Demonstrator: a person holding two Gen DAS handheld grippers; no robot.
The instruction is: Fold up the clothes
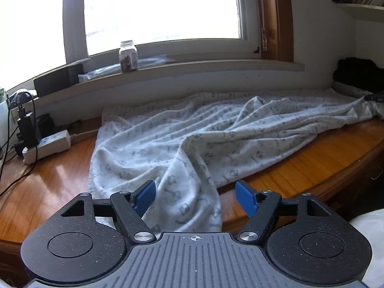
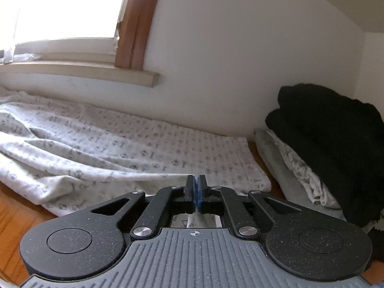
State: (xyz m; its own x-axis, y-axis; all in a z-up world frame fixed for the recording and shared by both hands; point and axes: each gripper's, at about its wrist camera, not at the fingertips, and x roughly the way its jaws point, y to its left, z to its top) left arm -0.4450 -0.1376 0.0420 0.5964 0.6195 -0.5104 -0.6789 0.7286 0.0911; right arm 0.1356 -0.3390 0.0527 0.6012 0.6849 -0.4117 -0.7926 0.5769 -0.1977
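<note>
On the wooden surface (image 1: 312, 165) below the window, the patterned garment (image 1: 182, 141) lies rumpled, its 3 o'clock corner pinched in the right gripper (image 2: 196, 192) while the left gripper (image 1: 195, 198), jaws wide and empty, likely needs the near hem at 6 o'clock.

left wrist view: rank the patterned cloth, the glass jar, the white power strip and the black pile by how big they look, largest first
1. patterned cloth, spread over much of the wooden table
2. white power strip and black pile: alike in apparent size; the pile is farther off and cut by the frame edge, so unranked
3. glass jar on the windowsill, smallest, also far
</note>
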